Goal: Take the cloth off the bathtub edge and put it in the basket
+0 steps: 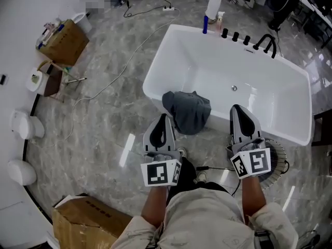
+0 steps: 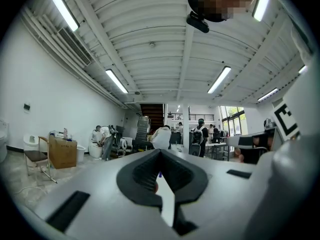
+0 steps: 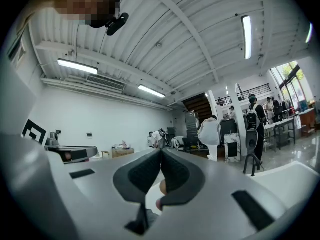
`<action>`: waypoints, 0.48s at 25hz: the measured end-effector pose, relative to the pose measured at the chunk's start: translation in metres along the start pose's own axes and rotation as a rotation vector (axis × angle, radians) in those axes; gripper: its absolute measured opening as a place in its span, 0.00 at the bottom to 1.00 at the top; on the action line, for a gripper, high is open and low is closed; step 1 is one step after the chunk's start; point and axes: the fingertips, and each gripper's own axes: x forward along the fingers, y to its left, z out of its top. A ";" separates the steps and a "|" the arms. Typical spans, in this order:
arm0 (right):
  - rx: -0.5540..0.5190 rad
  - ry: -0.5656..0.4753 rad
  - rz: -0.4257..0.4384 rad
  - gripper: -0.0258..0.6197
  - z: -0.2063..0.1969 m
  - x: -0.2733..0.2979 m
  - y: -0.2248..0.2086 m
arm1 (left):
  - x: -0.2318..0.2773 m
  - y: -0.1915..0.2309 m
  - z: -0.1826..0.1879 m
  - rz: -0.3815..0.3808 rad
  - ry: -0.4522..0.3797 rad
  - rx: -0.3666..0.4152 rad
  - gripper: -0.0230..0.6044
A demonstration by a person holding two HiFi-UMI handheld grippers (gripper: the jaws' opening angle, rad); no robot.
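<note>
A dark grey cloth hangs crumpled over the near edge of the white bathtub. My left gripper is just left of the cloth and close to it, jaws shut and empty. On the other side of the cloth my right gripper is over the tub's near rim, also shut and empty. A round woven basket stands on the floor, partly hidden under the right gripper's marker cube. The left gripper and right gripper views look up across the room at the ceiling, with neither cloth nor basket in them.
Black taps and bottles line the tub's far edge. A cardboard box, a chair and a floor cable lie left. Another box sits at my lower left. People stand far back.
</note>
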 end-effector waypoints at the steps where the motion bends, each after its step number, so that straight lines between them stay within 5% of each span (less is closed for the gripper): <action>1: -0.001 0.012 -0.001 0.02 -0.007 0.010 0.001 | 0.007 0.008 -0.007 0.004 0.006 -0.005 0.03; 12: 0.034 0.177 -0.001 0.03 -0.102 0.103 0.017 | 0.059 0.072 -0.094 0.001 0.121 -0.041 0.03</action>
